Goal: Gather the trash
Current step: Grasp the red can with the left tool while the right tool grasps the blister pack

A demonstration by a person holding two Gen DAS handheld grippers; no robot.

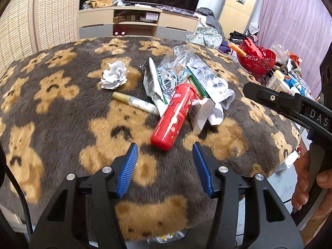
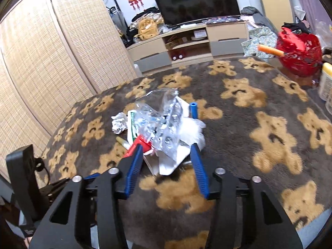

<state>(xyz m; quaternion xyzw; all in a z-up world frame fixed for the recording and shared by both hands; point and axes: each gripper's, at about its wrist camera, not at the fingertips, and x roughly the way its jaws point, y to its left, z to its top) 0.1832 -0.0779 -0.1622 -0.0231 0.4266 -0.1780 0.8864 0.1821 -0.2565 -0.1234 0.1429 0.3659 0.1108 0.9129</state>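
Note:
A trash pile lies on the bear-patterned blanket point(image 1: 62, 103): a red bottle point(image 1: 174, 114) on its side, clear plastic bags point(image 1: 186, 62), a green box point(image 1: 198, 85) and white paper scraps point(image 1: 202, 114). Left of the pile sit a crumpled paper ball point(image 1: 114, 77) and a gold-capped white tube point(image 1: 134, 102). My left gripper point(image 1: 165, 146) hovers open just short of the red bottle's base, nothing between its pads. My right gripper point(image 2: 167, 146) is open too, with the plastic bags point(image 2: 159, 112) and a blue tube point(image 2: 194, 110) beyond its tips; I see no pad pressing on them.
A red lace basket point(image 1: 257, 60) with an orange stick stands at the table's far right beside several bottles point(image 1: 278, 81). A hand point(image 1: 307, 182) holds the right tool. Beyond the table are a TV cabinet point(image 2: 186, 41) and wicker screens point(image 2: 51, 62).

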